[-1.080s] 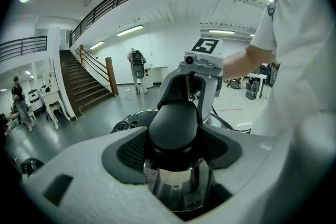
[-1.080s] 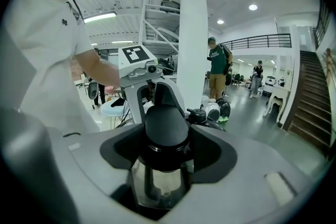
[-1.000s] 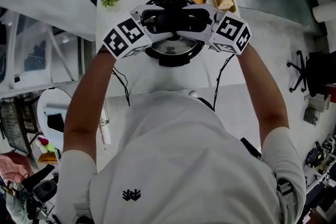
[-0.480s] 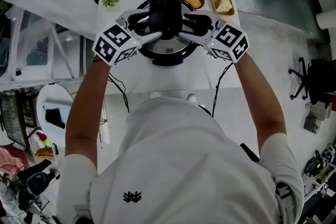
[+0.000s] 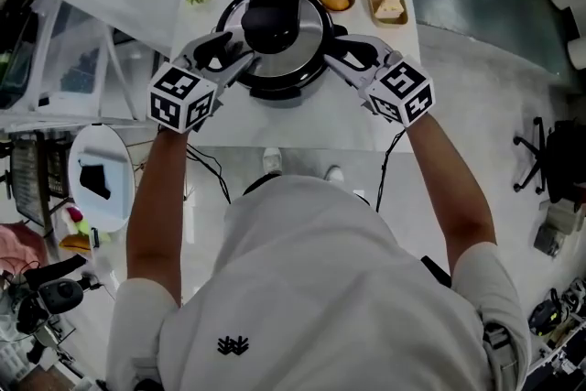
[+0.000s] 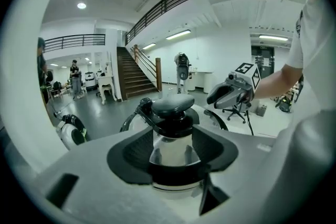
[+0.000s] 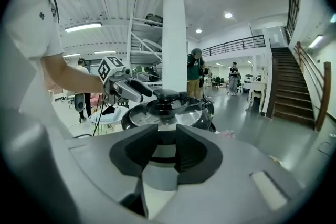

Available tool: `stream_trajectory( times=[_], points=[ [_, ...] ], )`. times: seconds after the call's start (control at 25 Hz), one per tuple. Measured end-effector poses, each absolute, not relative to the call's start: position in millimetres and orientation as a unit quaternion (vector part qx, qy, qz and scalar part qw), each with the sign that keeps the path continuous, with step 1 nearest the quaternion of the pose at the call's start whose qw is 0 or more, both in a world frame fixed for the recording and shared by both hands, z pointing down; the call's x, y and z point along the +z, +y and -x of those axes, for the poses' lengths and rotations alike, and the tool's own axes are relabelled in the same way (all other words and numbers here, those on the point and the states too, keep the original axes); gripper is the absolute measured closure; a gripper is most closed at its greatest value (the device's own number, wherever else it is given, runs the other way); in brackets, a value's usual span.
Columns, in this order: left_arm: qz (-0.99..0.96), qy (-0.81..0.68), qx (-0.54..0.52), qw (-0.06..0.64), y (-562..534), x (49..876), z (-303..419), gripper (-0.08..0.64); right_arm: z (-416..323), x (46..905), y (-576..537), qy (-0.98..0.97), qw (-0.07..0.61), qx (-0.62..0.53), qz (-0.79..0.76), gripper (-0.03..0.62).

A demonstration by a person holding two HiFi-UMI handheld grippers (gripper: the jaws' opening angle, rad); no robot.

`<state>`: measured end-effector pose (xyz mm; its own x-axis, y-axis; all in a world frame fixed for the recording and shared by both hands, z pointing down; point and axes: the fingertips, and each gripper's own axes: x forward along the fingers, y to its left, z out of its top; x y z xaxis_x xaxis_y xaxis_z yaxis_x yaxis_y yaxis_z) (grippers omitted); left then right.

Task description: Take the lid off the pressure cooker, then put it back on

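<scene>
Looking down on the pressure cooker (image 5: 284, 92), parked mid-way along the worktop (image 5: 302, 119) with the lid (image 5: 307, 37) seated on top, black knob (image 5: 271, 14) up. Spotting the left claw (image 5: 227, 53) close by its left flank, just been narrowing yet spread wide, pinching nothing. Finding the right claw (image 5: 346, 52) at the right flank, also just been closing, gap slimmer but parted, empty. Catching each claw in the other's camera, cooker between.
</scene>
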<state>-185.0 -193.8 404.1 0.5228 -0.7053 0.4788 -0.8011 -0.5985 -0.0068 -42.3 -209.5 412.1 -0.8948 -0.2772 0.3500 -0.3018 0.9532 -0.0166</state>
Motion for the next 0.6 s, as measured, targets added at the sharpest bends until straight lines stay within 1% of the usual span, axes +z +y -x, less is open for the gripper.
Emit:
stream_trajectory(
  times=[0.2,0.32,0.4,0.52,0.6],
  points=[
    [-0.837,-0.498,0.190,0.125,-159,400,185,0.377,21,423,-183,-0.973,0.173,0.044,-0.144,0.514],
    [-0.818,-0.528,0.183,0.139,-133,405,176,0.429,3,428,-165,-0.975,0.166,0.052,-0.139,0.548],
    [-0.808,-0.541,0.180,0.150,-117,412,170,0.481,-4,435,-154,-0.975,0.163,0.061,-0.136,0.575],
    [-0.801,-0.547,0.176,0.166,-88,422,155,0.541,-12,445,-132,-0.976,0.160,0.076,-0.129,0.583],
    [-0.804,-0.541,0.175,0.176,-72,428,143,0.554,-16,450,-119,-0.975,0.159,0.085,-0.128,0.583]
  ],
)
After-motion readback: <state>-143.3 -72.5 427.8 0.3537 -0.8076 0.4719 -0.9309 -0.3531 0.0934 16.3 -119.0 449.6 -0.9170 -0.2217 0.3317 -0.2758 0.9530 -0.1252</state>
